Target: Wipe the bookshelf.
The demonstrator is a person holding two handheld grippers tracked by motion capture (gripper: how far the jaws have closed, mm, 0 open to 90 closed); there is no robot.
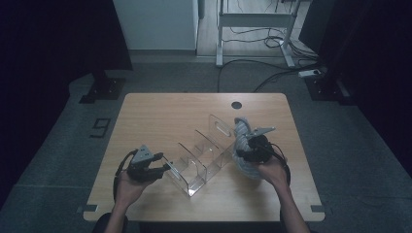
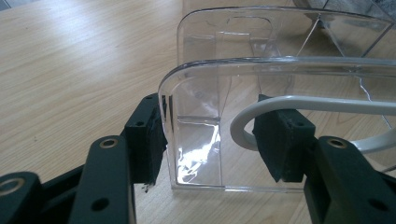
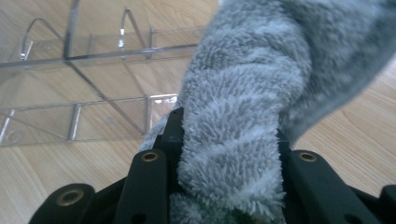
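Note:
A clear plastic rack [image 1: 204,155] with several upright dividers lies aslant on the wooden table [image 1: 160,111]. At its near left end my left gripper [image 1: 163,170] is shut on the end divider. In the left gripper view [image 2: 210,135] one pad presses the divider's [image 2: 261,74] outer edge and the other shows through the plastic behind it. A grey fluffy towel [image 1: 241,128] hangs bunched at the rack's right side, my right gripper [image 1: 245,153] shut on it. In the right gripper view [image 3: 229,126] the towel [image 3: 247,70] bulges out between the jaws, and the rack [image 3: 93,51] lies to the left.
A round cable hole [image 1: 236,105] sits near the table's far edge. Beyond the table, a white desk frame [image 1: 255,19], cables and a power strip [image 1: 311,73] lie on the grey floor. Bare tabletop stretches behind and left of the rack.

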